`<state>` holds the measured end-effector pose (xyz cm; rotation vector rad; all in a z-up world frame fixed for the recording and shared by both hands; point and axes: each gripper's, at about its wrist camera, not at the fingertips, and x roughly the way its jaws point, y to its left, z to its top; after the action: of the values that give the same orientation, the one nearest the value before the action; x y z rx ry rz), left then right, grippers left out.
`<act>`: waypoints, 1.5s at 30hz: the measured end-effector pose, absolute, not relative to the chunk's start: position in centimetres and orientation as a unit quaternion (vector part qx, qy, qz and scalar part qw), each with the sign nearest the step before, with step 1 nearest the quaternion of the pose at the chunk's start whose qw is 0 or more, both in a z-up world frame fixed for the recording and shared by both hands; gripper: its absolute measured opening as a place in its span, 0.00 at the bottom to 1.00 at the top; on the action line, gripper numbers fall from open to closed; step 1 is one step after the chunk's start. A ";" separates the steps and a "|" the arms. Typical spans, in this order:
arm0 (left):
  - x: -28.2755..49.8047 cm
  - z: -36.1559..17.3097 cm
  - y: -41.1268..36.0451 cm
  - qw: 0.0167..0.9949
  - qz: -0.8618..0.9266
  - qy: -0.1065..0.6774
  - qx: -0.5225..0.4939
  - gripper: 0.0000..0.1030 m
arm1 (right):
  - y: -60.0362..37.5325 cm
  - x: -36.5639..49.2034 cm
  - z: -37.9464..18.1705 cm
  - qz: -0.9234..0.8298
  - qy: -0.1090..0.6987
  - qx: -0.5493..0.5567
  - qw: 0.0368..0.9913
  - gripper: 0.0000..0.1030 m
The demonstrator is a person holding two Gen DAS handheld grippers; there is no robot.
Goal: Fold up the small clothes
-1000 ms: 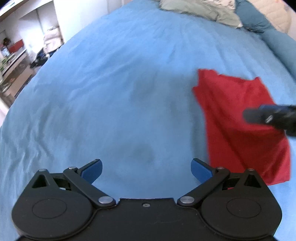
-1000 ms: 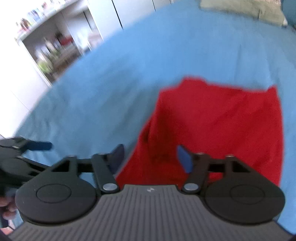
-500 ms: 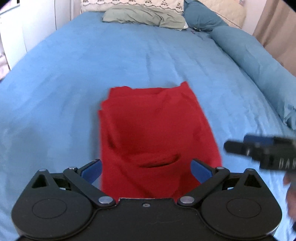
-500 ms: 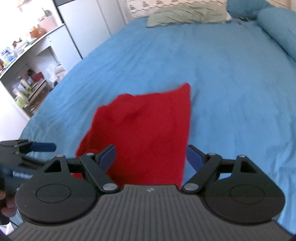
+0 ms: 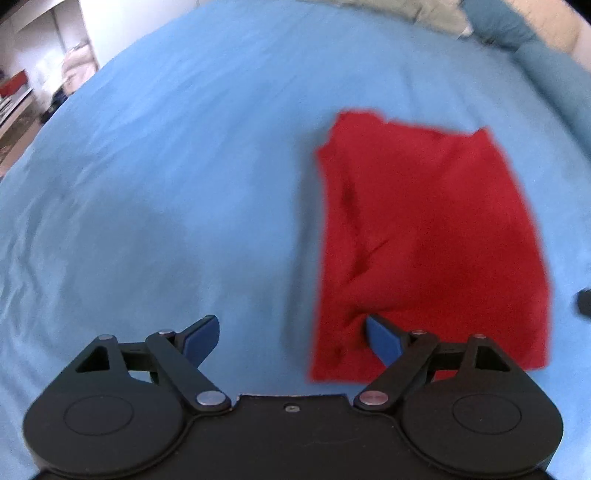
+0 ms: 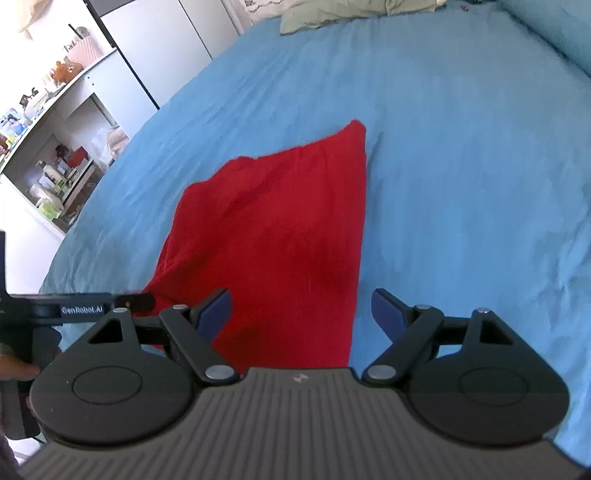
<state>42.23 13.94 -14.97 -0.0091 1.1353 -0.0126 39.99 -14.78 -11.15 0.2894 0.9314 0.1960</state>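
Note:
A red folded garment (image 5: 424,236) lies flat on the blue bed sheet (image 5: 166,184). In the left wrist view it is right of centre, and my left gripper (image 5: 291,338) is open, with its right fingertip over the garment's near left corner. In the right wrist view the garment (image 6: 280,229) lies ahead and left of centre. My right gripper (image 6: 301,312) is open over its near right edge and holds nothing. The left gripper also shows at the left edge of the right wrist view (image 6: 110,301).
Pillows (image 6: 332,14) and a blue bolster (image 5: 546,62) lie at the head of the bed. White shelves with clutter (image 6: 55,166) and a wardrobe (image 6: 166,44) stand to the left of the bed.
The left wrist view has swung left, so the garment went from centre to the right side. The right gripper has come closer over the garment's near right edge. Both stay open.

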 end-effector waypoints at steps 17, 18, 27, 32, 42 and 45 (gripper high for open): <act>42.1 -17.9 12.1 0.845 -0.039 0.533 0.034 0.94 | -13.4 39.9 -17.5 0.083 0.505 -0.006 0.859 0.94; 42.0 -17.7 12.4 0.844 -0.039 0.534 0.034 0.94 | -13.8 39.6 -17.6 0.087 0.504 -0.004 0.859 0.94; 44.3 -10.1 12.7 0.897 -0.065 0.436 0.042 1.00 | -15.6 40.6 -13.0 0.121 0.491 0.049 0.861 0.98; 50.6 -11.8 13.8 0.870 -0.113 0.479 -0.026 1.00 | -16.1 44.3 -10.7 0.141 0.488 0.099 0.856 1.00; 53.2 -17.7 11.9 0.827 -0.166 0.535 -0.051 0.85 | -17.8 50.0 -15.7 0.113 0.513 0.221 0.821 1.00; 53.3 -18.3 11.9 0.829 -0.166 0.531 -0.061 0.86 | -17.9 50.3 -16.8 0.108 0.524 0.233 0.812 0.89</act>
<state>53.26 11.94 -18.35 -0.1285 1.1270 -0.3526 50.26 -17.89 -16.77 0.4972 1.1180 0.2296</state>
